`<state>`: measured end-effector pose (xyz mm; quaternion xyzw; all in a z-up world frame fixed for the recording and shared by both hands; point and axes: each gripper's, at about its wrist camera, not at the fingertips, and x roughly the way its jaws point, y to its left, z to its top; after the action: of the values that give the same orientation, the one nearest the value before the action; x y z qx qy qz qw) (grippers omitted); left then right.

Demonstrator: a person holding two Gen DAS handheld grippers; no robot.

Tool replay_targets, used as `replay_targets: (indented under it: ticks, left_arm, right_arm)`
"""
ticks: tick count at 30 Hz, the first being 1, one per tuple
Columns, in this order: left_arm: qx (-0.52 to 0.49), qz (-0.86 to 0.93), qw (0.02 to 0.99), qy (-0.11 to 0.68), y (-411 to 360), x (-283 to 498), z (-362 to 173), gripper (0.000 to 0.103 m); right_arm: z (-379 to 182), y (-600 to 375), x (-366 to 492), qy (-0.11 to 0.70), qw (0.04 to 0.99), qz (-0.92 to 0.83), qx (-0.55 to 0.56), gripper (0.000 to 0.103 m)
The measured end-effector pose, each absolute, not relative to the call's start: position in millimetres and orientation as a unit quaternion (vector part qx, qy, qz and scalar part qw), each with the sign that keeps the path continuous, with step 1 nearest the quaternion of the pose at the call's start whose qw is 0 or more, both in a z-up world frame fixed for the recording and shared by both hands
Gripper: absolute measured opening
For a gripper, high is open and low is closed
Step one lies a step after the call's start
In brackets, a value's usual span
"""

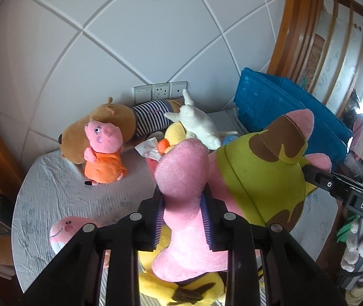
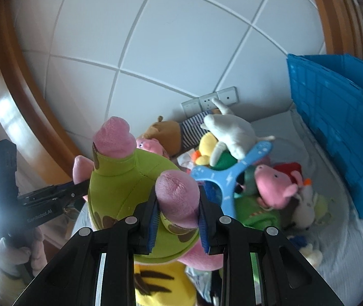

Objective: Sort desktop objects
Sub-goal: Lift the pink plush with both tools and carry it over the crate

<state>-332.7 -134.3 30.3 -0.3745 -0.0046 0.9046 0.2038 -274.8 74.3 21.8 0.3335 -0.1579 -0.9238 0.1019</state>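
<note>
Both grippers hold one pink plush star toy in green shorts with brown patches [image 1: 260, 173], lifted above the bed. My left gripper [image 1: 182, 211] is shut on one pink limb [image 1: 184, 178]. My right gripper [image 2: 177, 213] is shut on another pink limb [image 2: 176, 193]; the green shorts [image 2: 128, 178] sit just left of it. The right gripper also shows at the right of the left wrist view [image 1: 334, 186], and the left gripper at the left of the right wrist view [image 2: 54, 196].
A pile of plush toys lies on the grey sheet [image 1: 54, 191]: a pig in orange [image 1: 102, 153], a brown dog in stripes [image 1: 110, 125], a white plush [image 2: 232, 130], a yellow toy below [image 1: 181, 288], a blue boomerang shape [image 2: 232, 176]. A blue crate [image 2: 334, 132] stands at the right.
</note>
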Motion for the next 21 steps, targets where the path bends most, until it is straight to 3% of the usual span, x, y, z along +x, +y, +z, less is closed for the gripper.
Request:
replay_targets:
  ticks: [21]
  left_arm:
    - [-0.348,0.919,0.187,-0.013,16,-314,68,0.026]
  right_arm:
    - [73,241,-275,-0.121,0.157,-0.929,0.312,0.026]
